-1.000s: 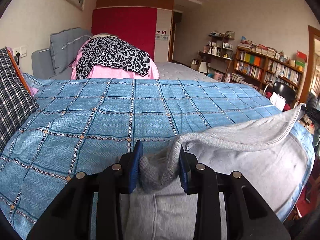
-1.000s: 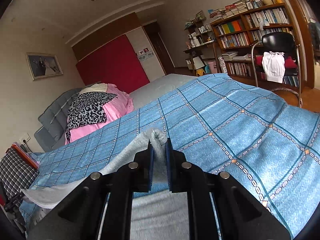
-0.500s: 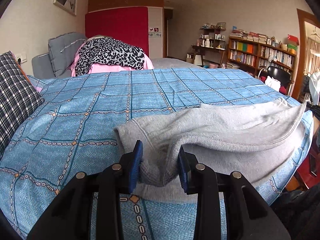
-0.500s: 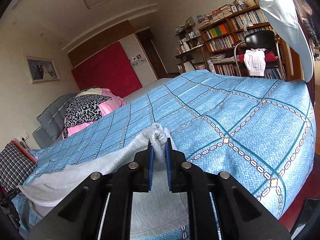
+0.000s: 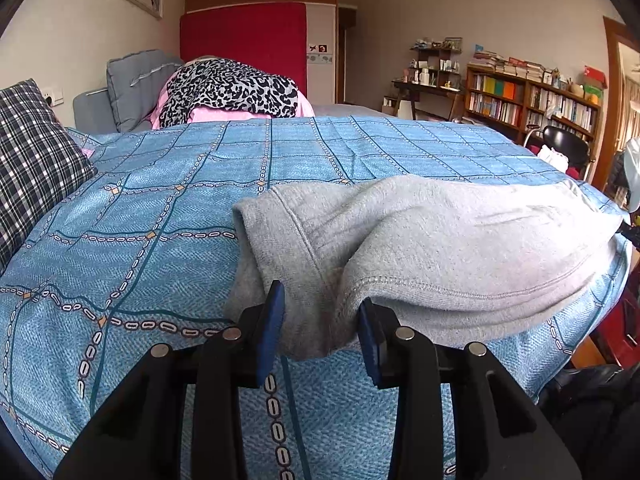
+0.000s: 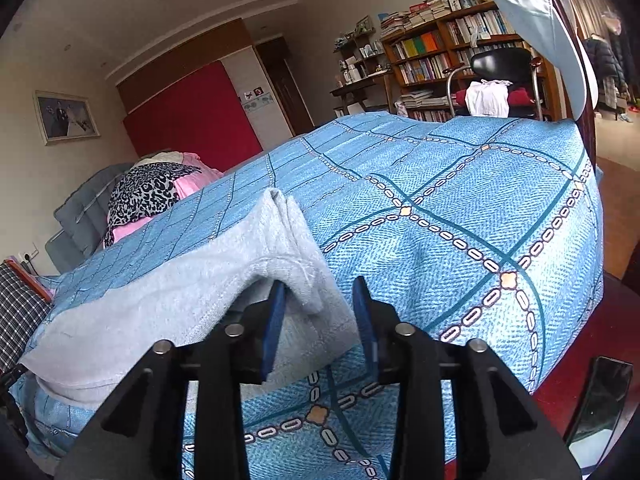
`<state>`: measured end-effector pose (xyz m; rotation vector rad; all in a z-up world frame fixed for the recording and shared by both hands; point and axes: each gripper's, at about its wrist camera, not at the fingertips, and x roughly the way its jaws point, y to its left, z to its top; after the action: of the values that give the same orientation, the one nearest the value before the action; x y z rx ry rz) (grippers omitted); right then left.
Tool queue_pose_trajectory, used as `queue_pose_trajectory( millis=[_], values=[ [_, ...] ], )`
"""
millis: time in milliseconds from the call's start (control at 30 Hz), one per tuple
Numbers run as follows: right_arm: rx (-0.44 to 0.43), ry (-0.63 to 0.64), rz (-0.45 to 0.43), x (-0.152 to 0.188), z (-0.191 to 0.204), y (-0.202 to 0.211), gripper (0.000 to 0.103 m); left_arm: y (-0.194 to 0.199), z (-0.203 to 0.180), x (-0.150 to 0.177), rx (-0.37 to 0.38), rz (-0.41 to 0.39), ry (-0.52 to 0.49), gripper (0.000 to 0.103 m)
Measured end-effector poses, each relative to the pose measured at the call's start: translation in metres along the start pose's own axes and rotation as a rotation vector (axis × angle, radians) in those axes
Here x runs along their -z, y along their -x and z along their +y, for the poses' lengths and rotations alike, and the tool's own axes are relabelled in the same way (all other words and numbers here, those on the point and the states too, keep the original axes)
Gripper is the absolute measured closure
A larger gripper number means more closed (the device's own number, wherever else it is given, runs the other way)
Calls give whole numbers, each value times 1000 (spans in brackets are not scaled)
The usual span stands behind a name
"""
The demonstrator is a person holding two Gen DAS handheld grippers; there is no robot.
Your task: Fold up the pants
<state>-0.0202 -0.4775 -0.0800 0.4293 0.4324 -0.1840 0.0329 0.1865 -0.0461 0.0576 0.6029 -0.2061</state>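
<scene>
Grey sweatpants [image 5: 432, 248] lie folded over along the near edge of a bed with a blue patterned cover [image 5: 168, 208]. My left gripper [image 5: 320, 320] is open, its blue pads on either side of the folded left end of the pants, which rests on the bed. In the right wrist view the pants [image 6: 168, 296] stretch off to the left. My right gripper [image 6: 318, 312] is open, with the right end of the pants lying loose between its fingers.
A plaid pillow [image 5: 32, 160] sits at the bed's left. A leopard-print and pink pile [image 5: 232, 92] lies at the far end. A black chair [image 6: 500, 76] and bookshelves [image 5: 532, 100] stand to the right. The bed edge drops to a red floor [image 6: 580, 344].
Both grippers carried the pants' edge toward the near side and laid it down as a fold. The right gripper's jaws have opened, and the left gripper's hold has gone slack with the cloth resting on the bed.
</scene>
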Motion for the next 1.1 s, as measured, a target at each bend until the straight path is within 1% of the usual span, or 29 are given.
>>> queue_pose_trajectory(
  millis=[33,67,133,167,200,267,333,400,467,533,567,633,667,700,767,833,867,967,1100],
  values=[
    [17,10,-4,2,-1,4,57,0,1,2,-2,8,12,59],
    [27,16,-6,3,-1,7,57,0,3,4,-4,14,28,50],
    [41,12,-9,4,-3,13,57,1,8,7,-1,22,58,46],
    [47,7,-12,3,-4,16,57,3,9,8,0,28,73,41],
    [57,1,-17,3,-5,20,57,4,12,10,2,33,92,39],
    [66,-32,-27,2,-8,26,57,10,16,12,23,38,131,39],
    [31,-87,-28,0,-11,32,57,15,21,14,45,37,175,39],
    [-33,-142,-11,0,-9,35,57,21,25,15,74,36,224,39],
    [-106,-193,21,-3,-3,34,57,27,26,16,120,28,270,39],
    [-176,-238,60,0,4,29,52,31,25,14,163,16,304,38],
    [-196,-258,86,2,7,25,50,33,24,14,185,11,320,37],
    [-241,-292,120,1,14,17,49,34,23,13,240,12,357,33],
    [-256,-307,134,2,16,12,47,35,22,12,273,15,382,30],
    [-263,-324,145,2,18,8,44,34,23,11,305,19,410,27],
    [-266,-355,153,1,20,-1,43,34,21,11,356,26,458,25],
    [-251,-382,161,0,20,-10,42,34,18,10,389,17,485,23],
    [-248,-396,166,0,20,-14,42,34,16,9,400,11,499,20],
    [-232,-421,177,-3,24,-26,42,28,13,8,444,15,543,19],
    [-199,-404,174,-4,28,-32,42,13,10,2,502,29,606,19]
  ],
)
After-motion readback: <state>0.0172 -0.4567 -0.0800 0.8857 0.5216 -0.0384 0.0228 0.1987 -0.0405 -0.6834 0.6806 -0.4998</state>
